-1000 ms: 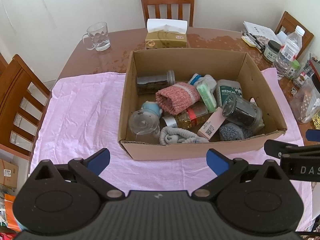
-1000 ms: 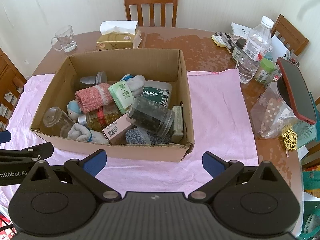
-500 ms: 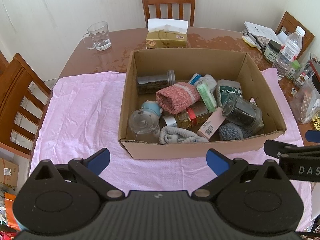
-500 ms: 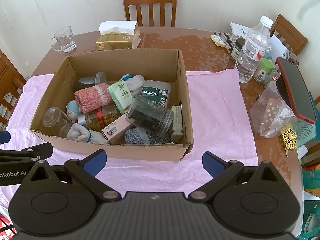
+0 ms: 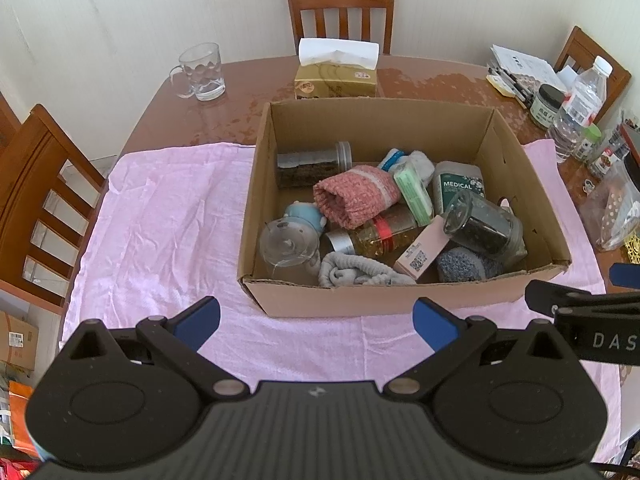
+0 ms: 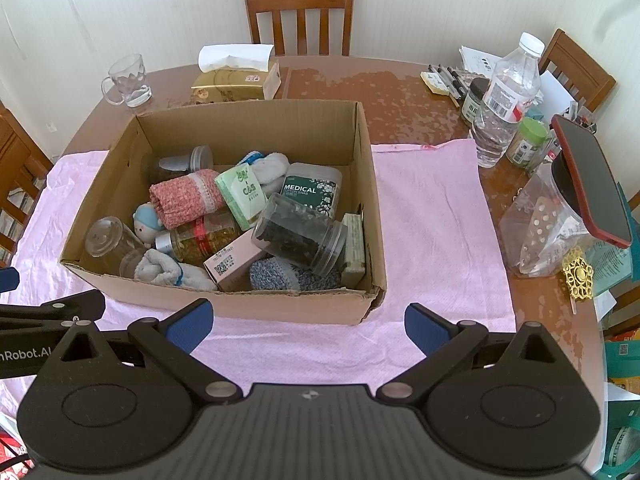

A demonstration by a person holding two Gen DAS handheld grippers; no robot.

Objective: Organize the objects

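Waiting with jaws wide and holding nothing, the left gripper (image 5: 316, 320) and right gripper (image 6: 308, 326) hang just before the full box (image 6: 224, 300), probably to choose something.

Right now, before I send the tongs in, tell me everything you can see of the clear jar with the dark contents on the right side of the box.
The dark-filled jar is clear, plastic by its look, packed with dark bits, cap end wide. It lies on its side, tilted, atop the pile at the right of the cardboard box. It rests on the blue-grey knit roll and the pink carton, with the green MEDICAL tub just behind. Neither tongs touch it.
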